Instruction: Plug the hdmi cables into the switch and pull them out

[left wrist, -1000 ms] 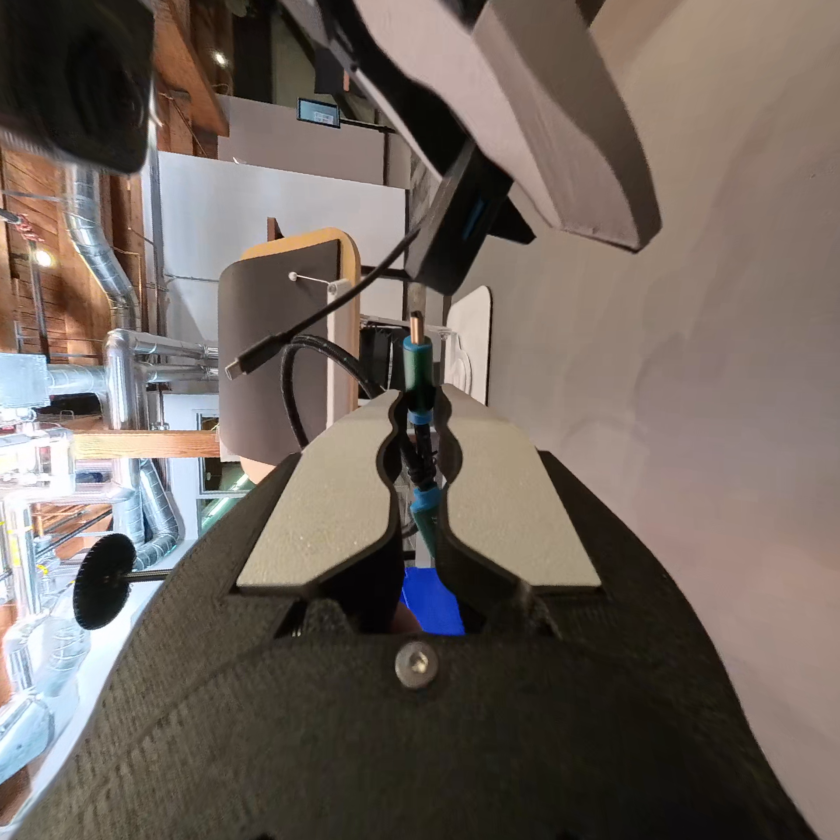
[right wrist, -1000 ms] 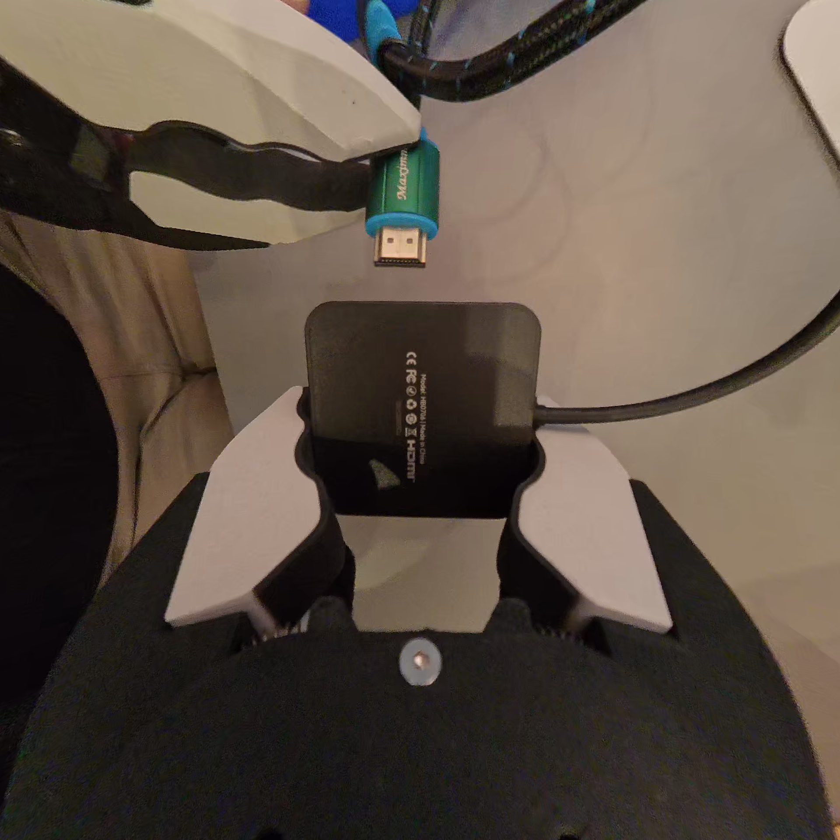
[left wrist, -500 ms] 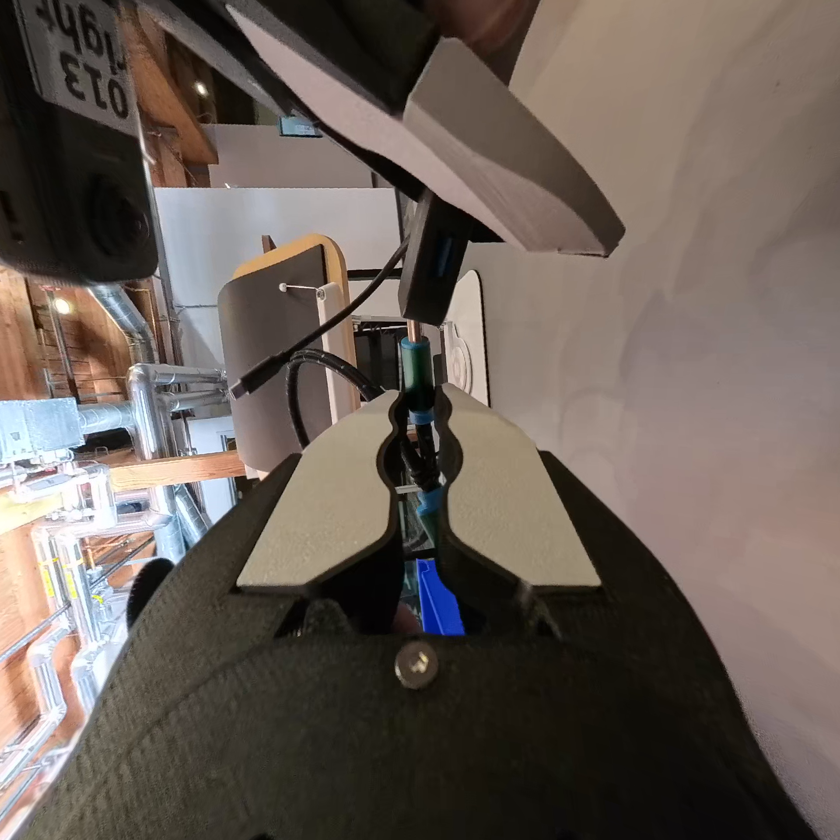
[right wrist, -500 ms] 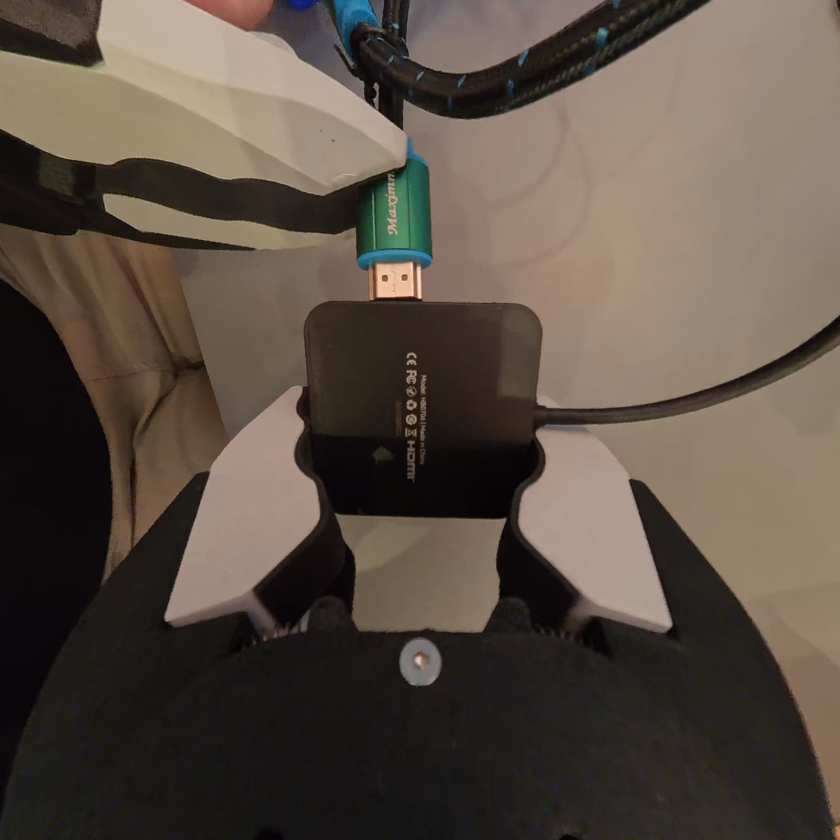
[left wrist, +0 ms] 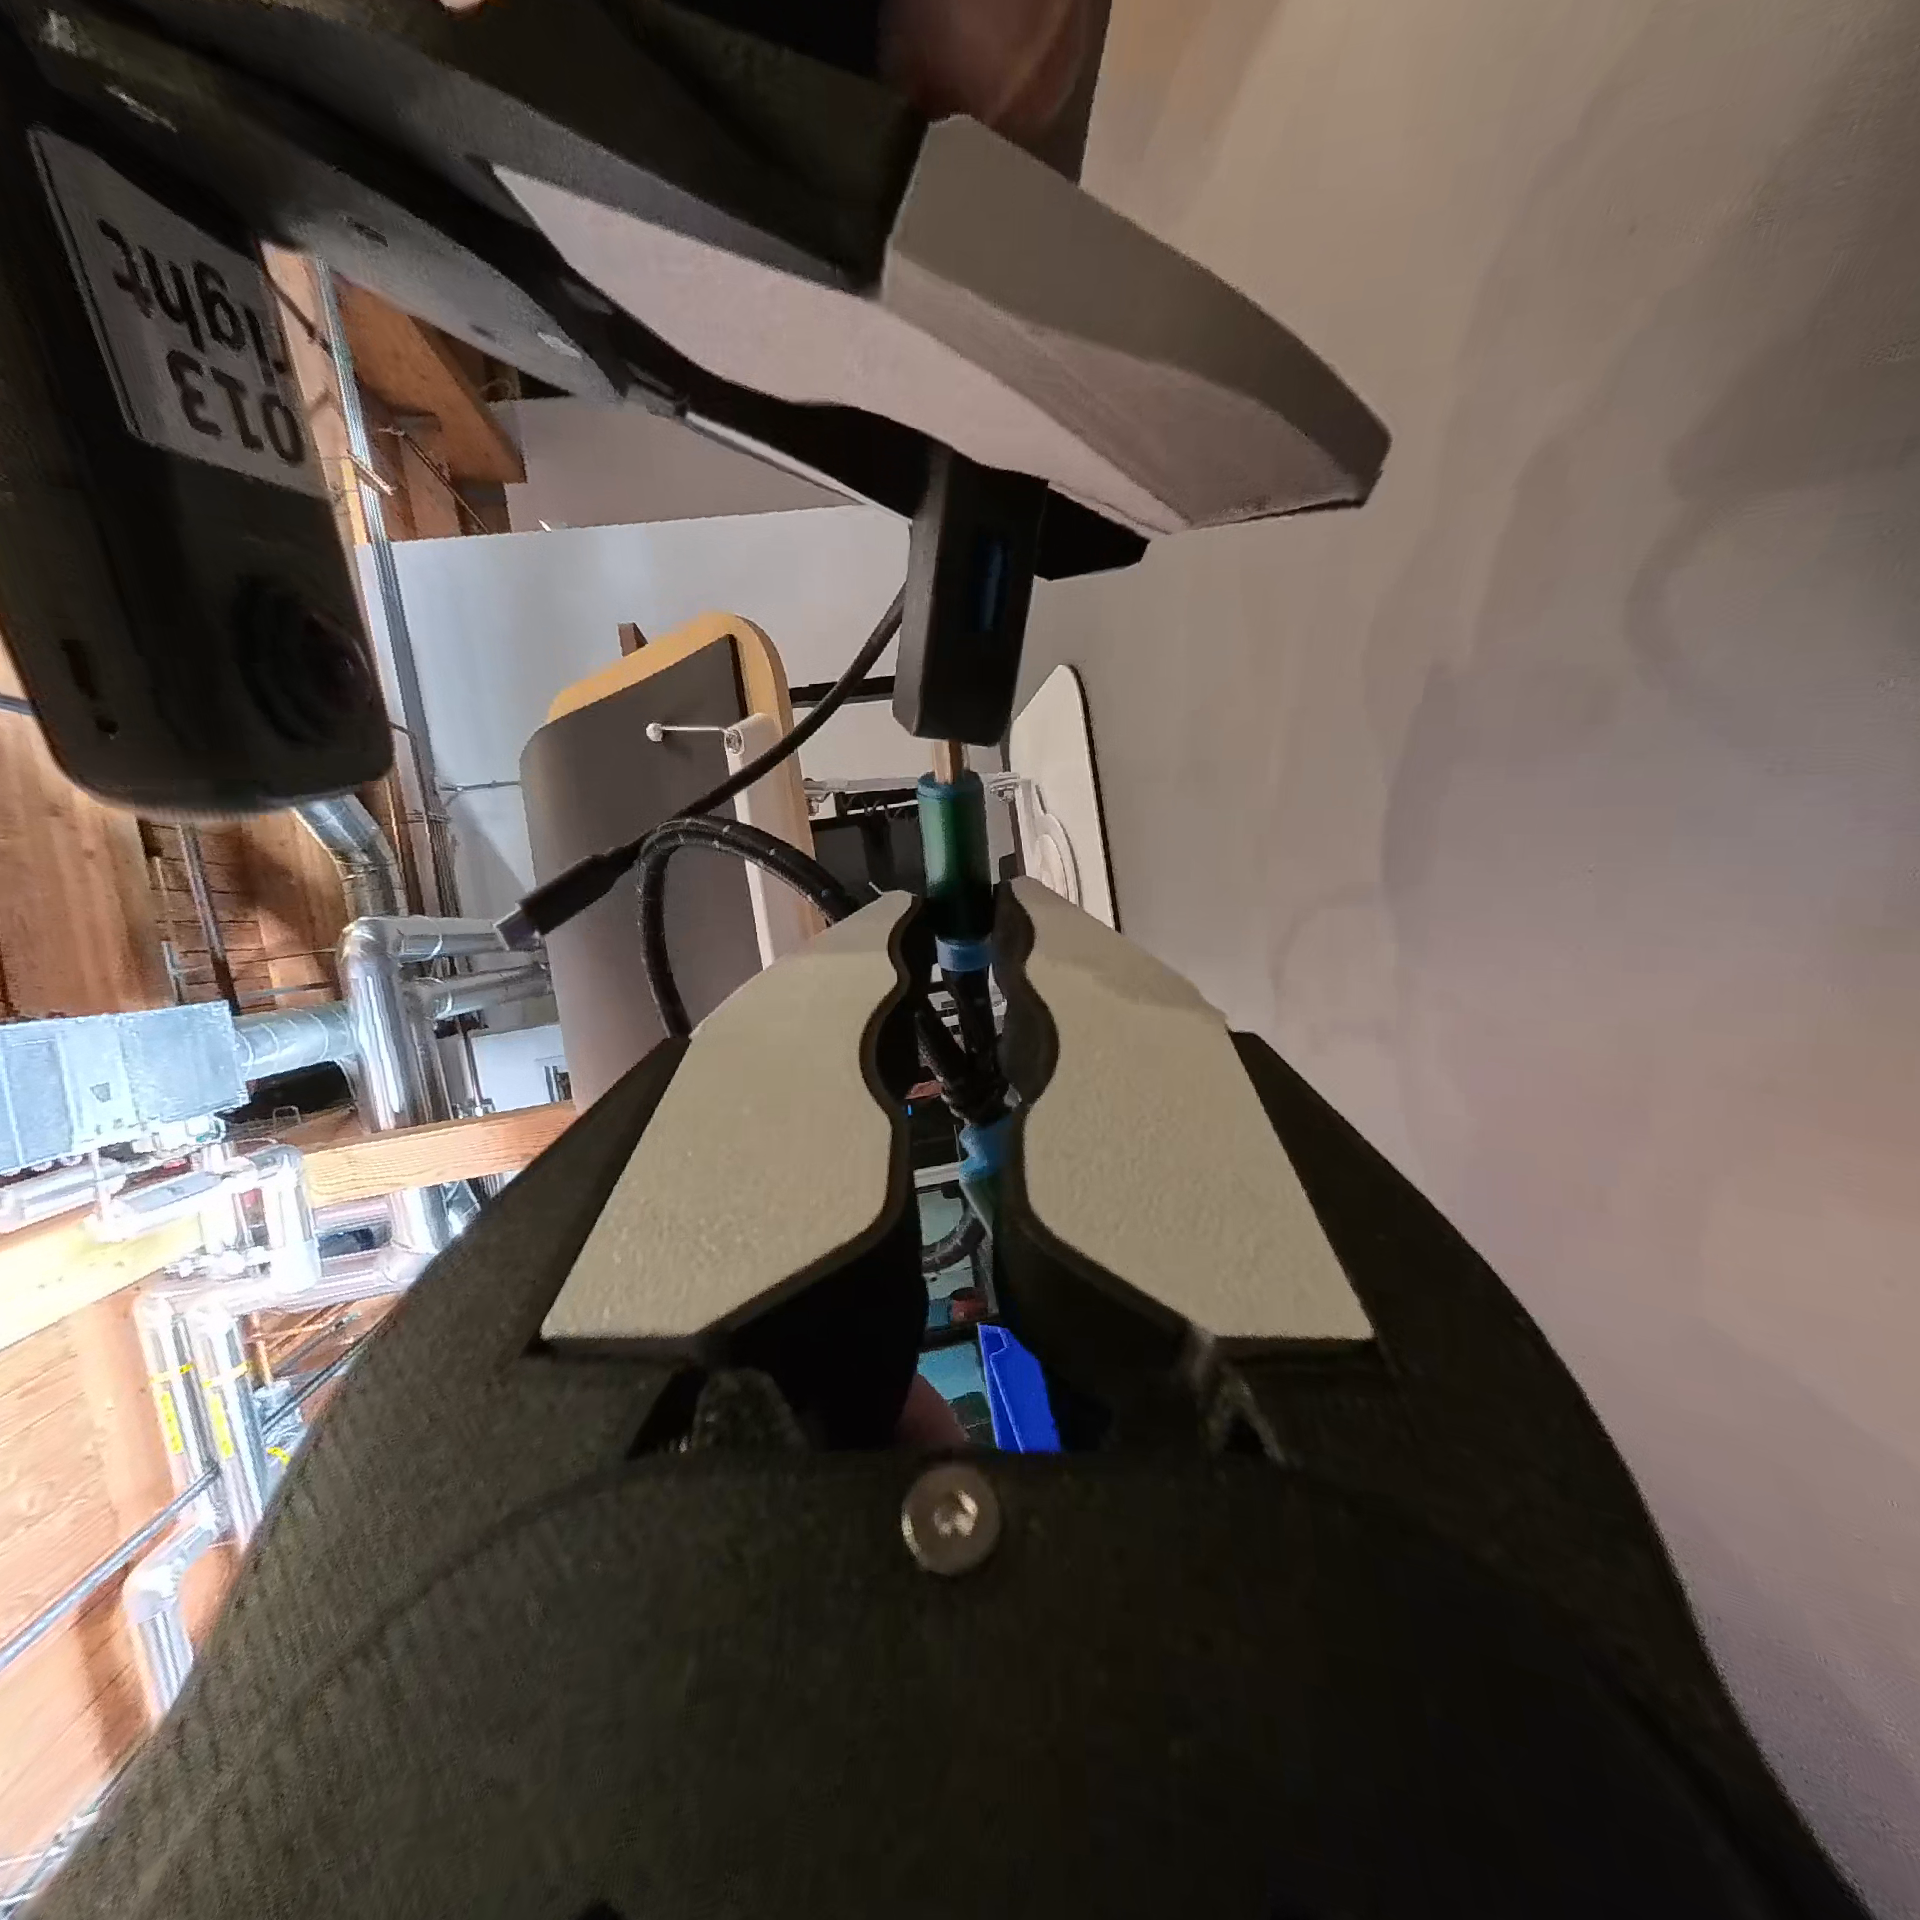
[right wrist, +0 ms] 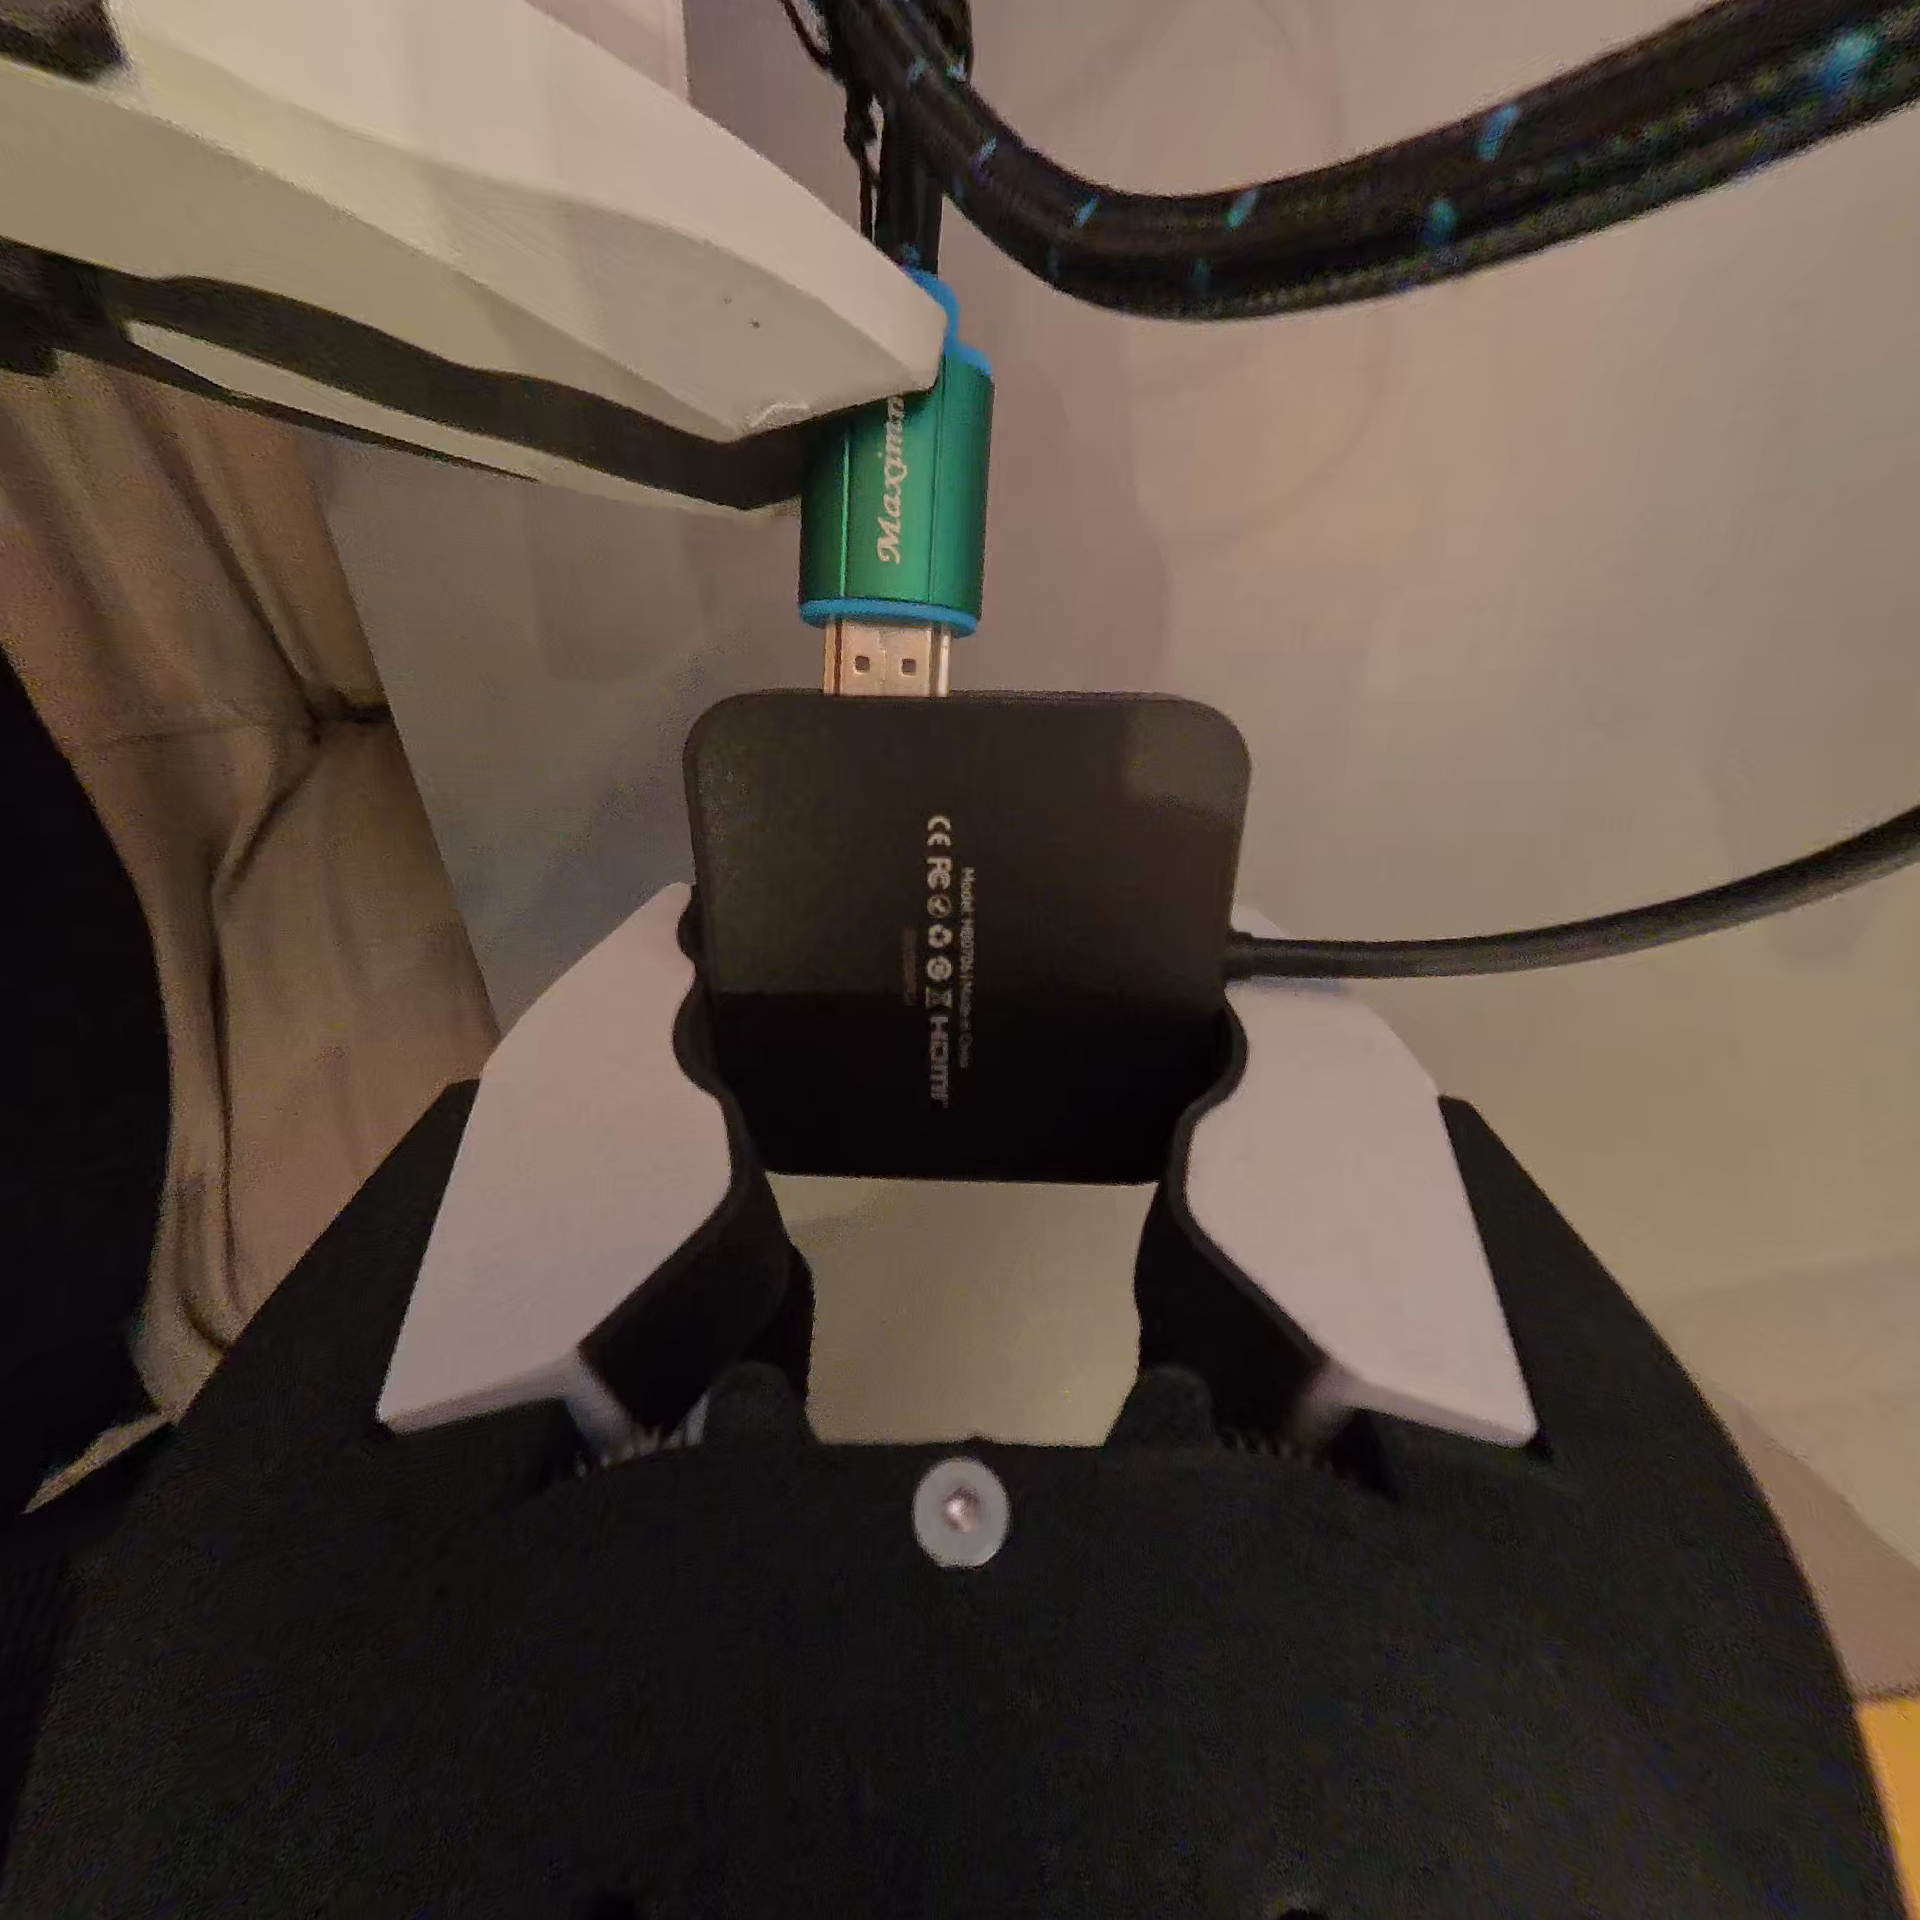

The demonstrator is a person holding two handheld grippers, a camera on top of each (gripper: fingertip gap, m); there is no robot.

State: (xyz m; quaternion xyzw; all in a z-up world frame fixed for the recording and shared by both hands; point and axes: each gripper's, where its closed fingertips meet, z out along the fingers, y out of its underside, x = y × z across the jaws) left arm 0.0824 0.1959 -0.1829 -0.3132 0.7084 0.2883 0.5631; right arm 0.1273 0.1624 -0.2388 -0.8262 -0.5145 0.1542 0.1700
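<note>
Fingers (right wrist: 582, 1122) clamp switch (right wrist: 966, 914) above pale tabletop (right wrist: 1507, 623).

The left tool (right wrist: 831, 436) carried the green plug (right wrist: 899, 520) up to the switch (right wrist: 966, 925); its metal tip entered the switch's port.

- Black square switch (right wrist: 966, 894), rounded corners, pale markings on its flat face, thin black lead leaving toward 3 o'clock.
- Green, blue-trimmed HDMI plug (right wrist: 899, 520) at 12 o'clock, metal tip partly seated, braided black cable (right wrist: 1351, 208) trailing away.
</note>
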